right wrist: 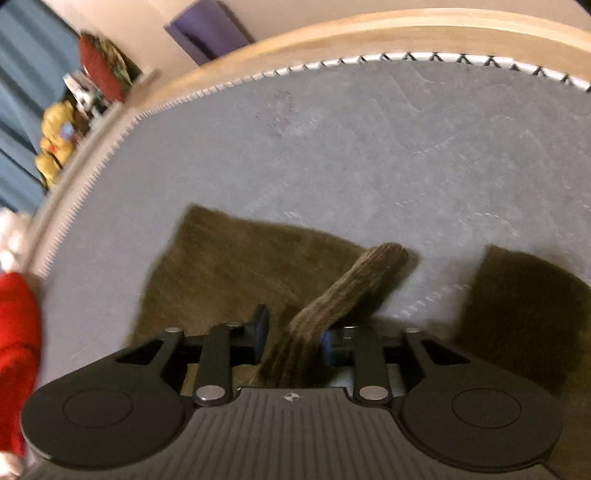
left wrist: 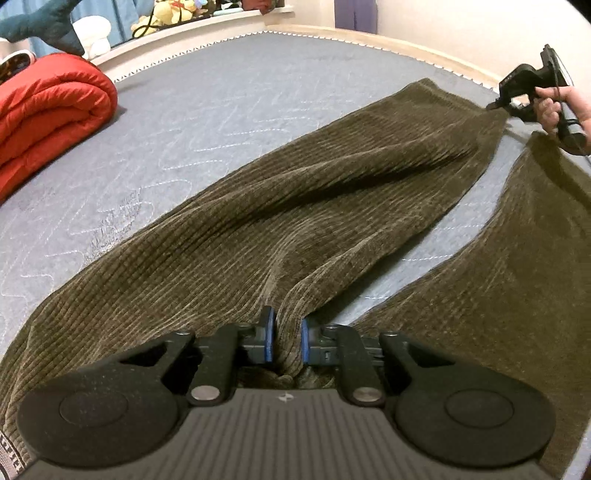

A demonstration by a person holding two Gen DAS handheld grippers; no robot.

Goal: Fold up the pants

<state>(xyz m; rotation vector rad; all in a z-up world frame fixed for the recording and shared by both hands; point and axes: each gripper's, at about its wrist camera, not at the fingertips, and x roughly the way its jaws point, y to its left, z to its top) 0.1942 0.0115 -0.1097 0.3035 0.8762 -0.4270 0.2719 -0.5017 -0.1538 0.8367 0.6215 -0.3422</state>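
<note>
Olive-brown corduroy pants [left wrist: 258, 206] lie spread on a grey quilted mattress [left wrist: 207, 122], their two legs running away toward the far right. My left gripper [left wrist: 287, 341] is shut on a bunched fold of the pants near the waist end. My right gripper [right wrist: 291, 339] is shut on the hem corner of one pant leg [right wrist: 229, 266] and holds a twisted strip of it [right wrist: 354, 280] up off the mattress. The right gripper also shows in the left wrist view [left wrist: 532, 92], held by a hand at the far leg end. The other leg [right wrist: 524, 314] lies flat to the right.
A rolled red quilt [left wrist: 48, 122] lies on the mattress at the left. A wooden bed frame [right wrist: 332, 33] edges the mattress. Plush toys [left wrist: 173, 14] and clutter sit on a ledge behind it, by blue curtains [right wrist: 22, 110].
</note>
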